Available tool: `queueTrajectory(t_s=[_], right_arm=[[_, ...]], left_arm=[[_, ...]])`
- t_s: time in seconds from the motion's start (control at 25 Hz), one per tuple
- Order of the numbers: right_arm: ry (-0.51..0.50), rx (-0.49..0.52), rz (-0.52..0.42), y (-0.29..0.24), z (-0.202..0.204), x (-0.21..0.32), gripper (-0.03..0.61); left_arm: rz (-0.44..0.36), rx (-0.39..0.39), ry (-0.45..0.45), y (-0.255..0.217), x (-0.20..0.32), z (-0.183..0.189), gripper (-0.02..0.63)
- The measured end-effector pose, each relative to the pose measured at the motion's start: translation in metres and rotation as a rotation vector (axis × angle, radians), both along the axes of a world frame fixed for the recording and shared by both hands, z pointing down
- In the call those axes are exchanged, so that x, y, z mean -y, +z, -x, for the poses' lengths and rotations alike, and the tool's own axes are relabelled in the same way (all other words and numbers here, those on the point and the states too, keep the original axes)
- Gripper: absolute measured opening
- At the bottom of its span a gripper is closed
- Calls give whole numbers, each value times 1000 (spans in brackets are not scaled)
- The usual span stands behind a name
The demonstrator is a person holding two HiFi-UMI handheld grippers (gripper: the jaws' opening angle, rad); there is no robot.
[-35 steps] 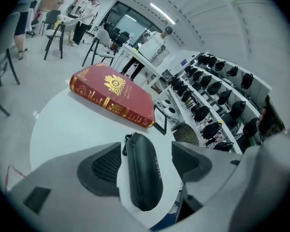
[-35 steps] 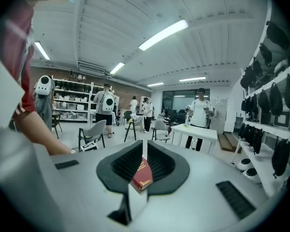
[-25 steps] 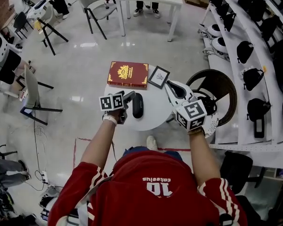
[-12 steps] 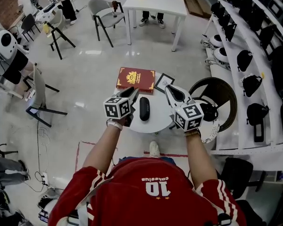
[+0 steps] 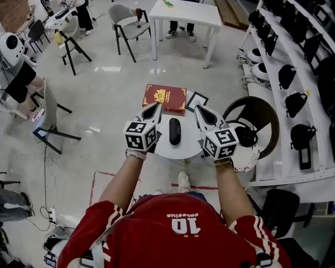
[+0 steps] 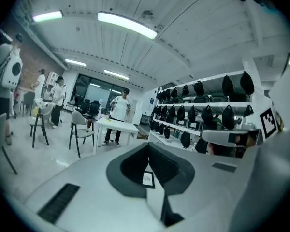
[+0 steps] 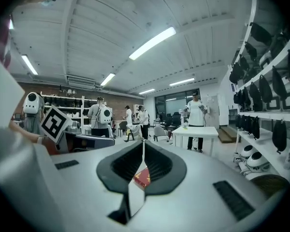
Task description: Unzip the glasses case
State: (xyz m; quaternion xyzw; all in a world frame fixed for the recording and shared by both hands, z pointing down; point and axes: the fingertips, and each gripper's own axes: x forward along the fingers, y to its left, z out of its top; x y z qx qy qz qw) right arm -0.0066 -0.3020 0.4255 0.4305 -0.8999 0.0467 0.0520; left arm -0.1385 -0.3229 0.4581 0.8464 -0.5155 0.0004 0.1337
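1. On a small round white table (image 5: pixel 182 151) in front of the person, the black glasses case (image 5: pixel 175 131) lies flat near the middle, its long side running away from the person. Neither gripper touches it.
2. A red book (image 5: pixel 164 97) with a gold emblem sits at the table's far edge. A small black-framed card (image 5: pixel 196 101) lies just beside it, to the book's right.
3. The left gripper (image 5: pixel 156 106) hangs in the air to the left of the case and points away from the person. Its own view shows the jaws pressed together with nothing between them (image 6: pixel 148 147).
4. The right gripper (image 5: pixel 199 110) hangs to the right of the case, apart from it. Its jaws also meet tip to tip and hold nothing (image 7: pixel 143 144).
5. Beyond the round table stands a long white table (image 5: pixel 184 11), with a grey chair (image 5: pixel 125 14) to its left. Shelves (image 5: pixel 301 66) along the right wall carry black bags.
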Motion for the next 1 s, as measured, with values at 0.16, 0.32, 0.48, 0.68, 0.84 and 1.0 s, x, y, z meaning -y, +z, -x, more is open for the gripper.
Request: queueTrajectory(t_s=[0.16,0.32,0.48,0.68,0.84,1.0], right_arm=[[29,9,-15,-7,9,-15,18],[79,20,-37,-15,10,-31,18],[169,22,-62,-23,0,-43,15],[209,54,-57,-28,-5,-52,15],[215,60,-61,-30,-5,-57,15],[222,59,-68,-34,-7,-62,15]], left_arm=[[-70,62,-30,-18,-16,12,8],[-101,61,-53,-30,-33,25,8],[-128,66,-77,-41,-47,40,8],[-143,79,-84,-51,-59,51,8],[-159,113,-79,-55,-67,51,8],[-166,124,-69,-57,-72,48,8]])
